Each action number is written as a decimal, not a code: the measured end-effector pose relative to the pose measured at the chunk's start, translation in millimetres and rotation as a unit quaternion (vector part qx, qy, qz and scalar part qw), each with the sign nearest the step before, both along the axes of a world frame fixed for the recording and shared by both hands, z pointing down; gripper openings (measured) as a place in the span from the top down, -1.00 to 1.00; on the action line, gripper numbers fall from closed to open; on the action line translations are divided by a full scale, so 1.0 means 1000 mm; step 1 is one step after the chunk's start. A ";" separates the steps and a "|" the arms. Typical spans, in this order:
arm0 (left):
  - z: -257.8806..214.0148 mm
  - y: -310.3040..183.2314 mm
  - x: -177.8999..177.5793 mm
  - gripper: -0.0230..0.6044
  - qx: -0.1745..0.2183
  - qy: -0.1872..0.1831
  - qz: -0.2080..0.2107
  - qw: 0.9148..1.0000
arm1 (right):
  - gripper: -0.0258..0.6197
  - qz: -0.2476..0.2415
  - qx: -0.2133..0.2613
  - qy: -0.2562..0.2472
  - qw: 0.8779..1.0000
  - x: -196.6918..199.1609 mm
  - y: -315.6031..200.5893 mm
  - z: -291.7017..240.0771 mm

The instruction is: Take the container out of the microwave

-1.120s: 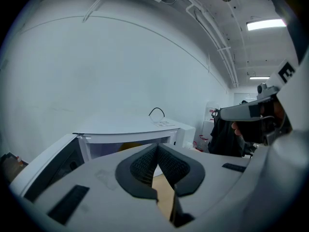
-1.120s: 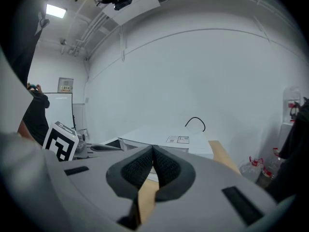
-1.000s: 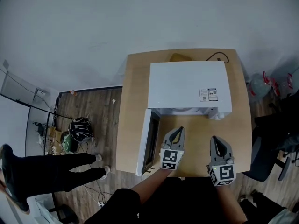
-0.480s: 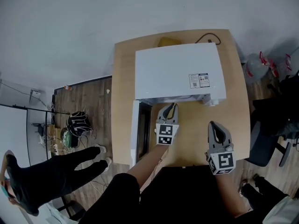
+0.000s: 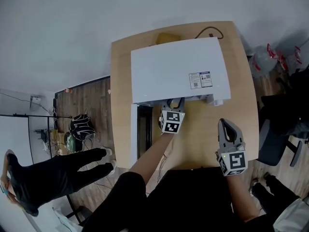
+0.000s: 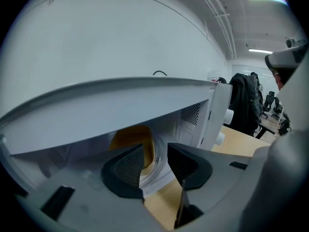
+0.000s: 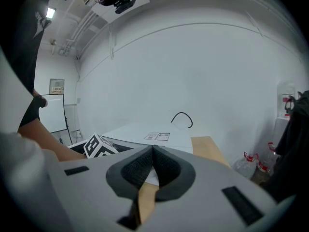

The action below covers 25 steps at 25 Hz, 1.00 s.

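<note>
The white microwave [image 5: 178,69] stands at the back of the wooden table [image 5: 244,105], its door [image 5: 134,134] swung open to the left. In the left gripper view a yellowish container [image 6: 131,140] sits inside the cavity on a white turntable [image 6: 159,172]. My left gripper [image 5: 175,102] is at the cavity mouth, and its jaws [image 6: 154,151] have just been opening. They stand apart with nothing between them, and the container lies beyond the tips. My right gripper [image 5: 226,125] hovers over the table in front of the microwave's right side, jaws [image 7: 152,150] shut and empty.
A yellowish object [image 5: 167,36] and a black cable [image 5: 210,32] lie behind the microwave. An office chair [image 5: 277,144] and water bottles [image 5: 264,62] stand to the right of the table. A person's legs [image 5: 58,175] stretch across the floor at the left.
My left gripper has gone forward and down to the microwave's opening, and its jaws have parted. The right gripper has crept forward a little, still shut.
</note>
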<state>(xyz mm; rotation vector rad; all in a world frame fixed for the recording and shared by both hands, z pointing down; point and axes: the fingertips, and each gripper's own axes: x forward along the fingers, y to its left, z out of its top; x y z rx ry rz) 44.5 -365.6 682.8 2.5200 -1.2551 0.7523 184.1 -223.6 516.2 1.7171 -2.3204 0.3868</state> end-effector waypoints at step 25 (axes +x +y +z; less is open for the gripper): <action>0.062 -0.018 0.000 0.47 -0.072 -0.123 0.074 0.987 | 0.73 0.001 -0.020 -0.002 1.000 -0.002 0.016 0.015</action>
